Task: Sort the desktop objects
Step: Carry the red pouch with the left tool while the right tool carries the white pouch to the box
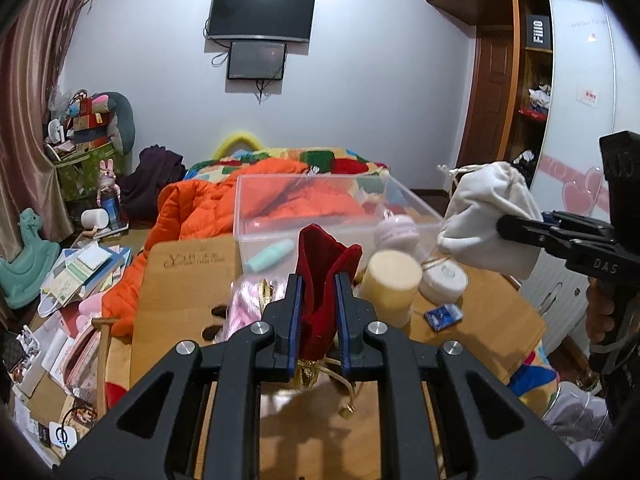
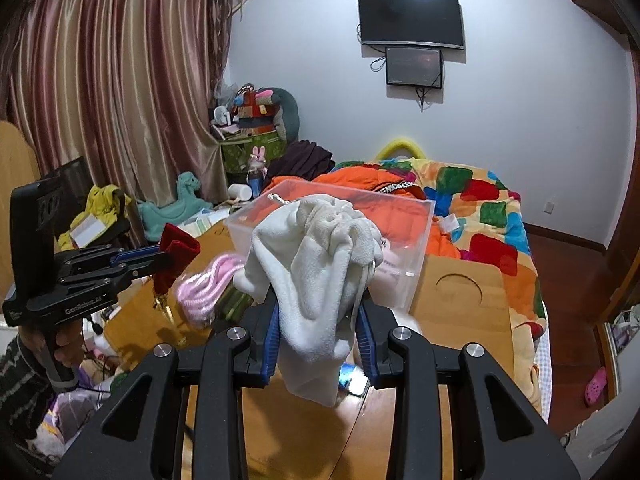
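Two wall screens (image 1: 262, 14), pink curtains (image 2: 120, 80), a patchwork quilt (image 2: 480, 200).

The left gripper (image 1: 319, 300) points toward 12 o'clock in its own view, its jaws pinched narrow on a red pouch (image 1: 326, 280). The right gripper (image 2: 318, 336) points likewise, jaws closed on a white pouch (image 2: 320, 264). In the right view, a hand (image 2: 60, 344) at 8 o'clock grips the left handle.

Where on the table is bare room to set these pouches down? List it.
Bare: the table's right side beside the clear box, around the round cutout; also its near edge. Crowded: before the box, among pink cord, foam cylinder, white puck, blue packet.
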`<move>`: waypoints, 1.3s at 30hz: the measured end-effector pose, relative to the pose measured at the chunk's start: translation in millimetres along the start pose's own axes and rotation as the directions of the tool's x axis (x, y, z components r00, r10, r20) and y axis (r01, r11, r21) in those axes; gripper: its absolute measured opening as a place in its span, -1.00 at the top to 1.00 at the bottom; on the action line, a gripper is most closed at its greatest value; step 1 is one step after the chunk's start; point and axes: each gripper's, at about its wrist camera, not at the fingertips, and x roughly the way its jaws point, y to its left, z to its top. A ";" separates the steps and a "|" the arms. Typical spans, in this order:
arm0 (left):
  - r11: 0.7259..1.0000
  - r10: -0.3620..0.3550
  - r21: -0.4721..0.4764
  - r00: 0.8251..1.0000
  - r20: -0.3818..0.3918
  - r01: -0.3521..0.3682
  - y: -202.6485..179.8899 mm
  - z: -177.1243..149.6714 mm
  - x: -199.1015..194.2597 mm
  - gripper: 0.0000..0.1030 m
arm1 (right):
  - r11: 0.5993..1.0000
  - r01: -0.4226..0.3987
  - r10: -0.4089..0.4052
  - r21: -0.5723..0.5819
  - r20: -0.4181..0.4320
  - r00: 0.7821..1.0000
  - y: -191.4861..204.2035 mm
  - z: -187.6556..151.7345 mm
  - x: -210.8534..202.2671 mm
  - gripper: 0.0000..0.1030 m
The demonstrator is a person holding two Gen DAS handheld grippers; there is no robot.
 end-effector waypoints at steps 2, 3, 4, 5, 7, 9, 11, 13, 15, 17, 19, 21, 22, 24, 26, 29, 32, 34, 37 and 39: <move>1.000 -0.001 -0.001 1.000 0.008 0.001 -0.1 5.4 2.6 0.71 | 1.000 -0.002 0.002 0.013 0.003 1.000 -3.7 4.2 3.3 0.42; 1.000 0.000 -0.001 1.000 0.011 0.000 -0.5 7.7 4.1 0.71 | 1.000 -0.004 0.004 0.021 0.004 1.000 -6.9 6.7 6.2 0.42; 1.000 -0.001 -0.004 1.000 0.014 0.001 0.2 10.9 6.7 0.71 | 1.000 -0.004 0.003 0.025 0.004 1.000 -8.7 8.6 8.5 0.42; 1.000 -0.002 -0.009 1.000 0.015 0.003 1.1 13.4 8.8 0.71 | 1.000 -0.001 0.001 0.031 0.003 1.000 -11.1 11.0 11.8 0.42; 1.000 -0.010 -0.020 1.000 0.019 0.011 3.3 18.0 13.0 0.71 | 0.999 0.000 0.000 0.038 0.000 1.000 -14.7 13.7 17.1 0.42; 0.999 -0.022 -0.034 0.999 0.024 0.023 6.5 23.5 17.9 0.71 | 0.999 0.005 -0.004 0.044 -0.004 1.000 -17.6 15.8 23.6 0.42; 0.999 -0.029 -0.042 0.999 0.025 0.030 9.7 28.9 23.0 0.71 | 0.999 0.008 -0.008 0.052 -0.012 1.000 -22.0 18.9 32.3 0.42; 0.998 -0.033 -0.049 0.999 0.025 0.035 13.2 35.2 29.4 0.71 | 0.998 0.007 -0.006 0.061 -0.016 1.000 -25.6 23.0 39.0 0.42; 0.998 -0.039 -0.053 0.999 0.024 0.040 16.2 43.9 36.2 0.71 | 0.998 0.003 -0.002 0.069 -0.019 1.000 -30.0 28.4 46.6 0.42; 0.998 -0.043 -0.053 0.999 0.025 0.044 18.3 52.7 43.8 0.71 | 0.997 -0.001 0.002 0.075 -0.019 1.000 -33.2 33.7 52.6 0.42; 0.997 -0.053 -0.056 0.998 0.021 0.054 19.4 59.7 51.7 0.71 | 0.996 -0.004 0.006 0.085 -0.030 1.000 -37.7 39.6 62.9 0.42; 0.997 -0.057 -0.057 0.998 0.016 0.057 20.3 64.4 59.8 0.71 | 0.996 -0.005 0.009 0.087 -0.042 0.999 -41.2 43.3 72.9 0.42; 0.997 -0.056 -0.053 0.998 0.010 0.056 20.2 66.3 65.3 0.71 | 0.996 -0.004 0.009 0.087 -0.051 0.999 -42.6 44.4 79.5 0.42; 0.997 -0.056 -0.049 0.998 -0.005 0.055 20.0 68.2 77.3 0.71 | 0.996 -0.004 0.010 0.091 -0.063 0.998 -45.1 44.6 89.2 0.42; 0.997 -0.063 -0.051 0.998 -0.022 0.062 21.0 69.3 88.1 0.71 | 0.995 -0.004 0.012 0.101 -0.072 0.997 -47.4 43.3 98.0 0.42; 0.997 -0.062 -0.048 0.997 -0.048 0.060 21.2 68.3 102.7 0.71 | 0.994 0.002 0.007 0.105 -0.086 0.996 -50.5 41.5 111.0 0.42; 0.997 -0.066 -0.050 0.996 -0.058 0.063 20.7 69.1 112.4 0.71 | 0.994 0.003 0.007 0.110 -0.086 0.996 -51.3 42.0 116.4 0.42; 0.997 -0.067 -0.051 0.996 -0.061 0.064 21.7 69.9 116.0 0.72 | 0.994 -0.005 0.014 0.110 -0.080 0.997 -51.2 44.0 120.7 0.42; 0.997 -0.066 -0.043 0.995 -0.071 0.063 21.8 70.7 122.8 0.72 | 0.996 -0.009 0.016 0.085 -0.082 0.997 -46.7 45.9 126.9 0.42; 0.998 -0.063 -0.038 0.995 -0.083 0.060 21.6 70.9 127.8 0.72 | 0.999 -0.007 0.011 0.054 -0.083 0.997 -39.8 45.3 131.6 0.42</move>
